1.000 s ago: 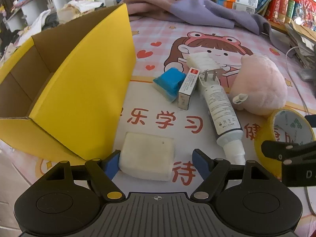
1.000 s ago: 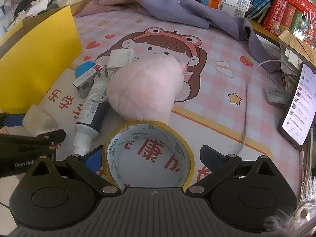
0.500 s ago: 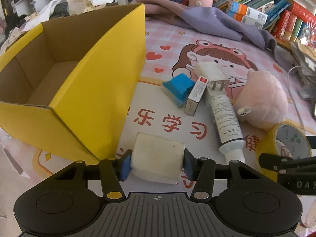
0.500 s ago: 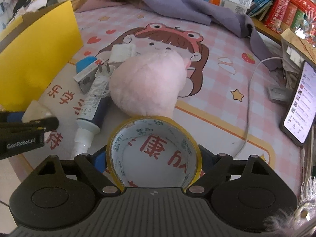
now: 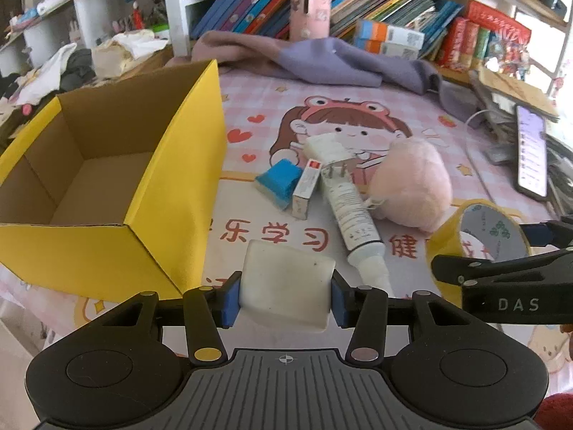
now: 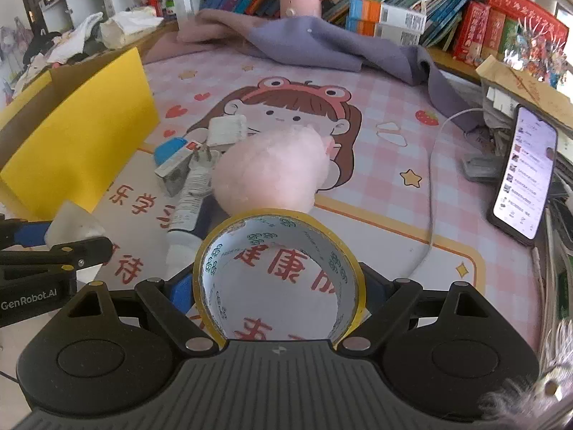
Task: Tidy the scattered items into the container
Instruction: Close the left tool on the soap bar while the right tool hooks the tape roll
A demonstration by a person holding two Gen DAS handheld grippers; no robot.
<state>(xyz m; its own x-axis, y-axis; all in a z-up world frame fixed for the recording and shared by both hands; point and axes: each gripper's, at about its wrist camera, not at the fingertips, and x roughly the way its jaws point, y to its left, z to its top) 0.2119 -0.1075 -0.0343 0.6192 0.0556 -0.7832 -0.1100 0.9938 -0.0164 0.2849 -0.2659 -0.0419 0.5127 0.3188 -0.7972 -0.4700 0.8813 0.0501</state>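
My left gripper (image 5: 284, 299) is shut on a white sponge block (image 5: 284, 285) and holds it above the mat, right of the open yellow cardboard box (image 5: 179, 215). My right gripper (image 6: 277, 292) is shut on a yellow tape roll (image 6: 229, 236) and holds it off the mat; the roll also shows in the left wrist view (image 5: 444, 240). On the mat lie a pink plush toy (image 5: 412, 186), a white tube (image 5: 352, 211), a small carton (image 5: 304, 191), a blue sponge (image 5: 279, 179) and a white plug adapter (image 5: 326, 147).
A purple cloth (image 5: 322, 61) lies at the mat's far edge before rows of books (image 5: 394, 7). A lit phone (image 6: 524, 172) and a white cable (image 6: 433, 165) are at the right. Shelves with clutter (image 5: 71, 57) stand behind the box.
Both grippers closed on their items, the left on the sponge block and the right on the tape roll, and lifted them off the mat.
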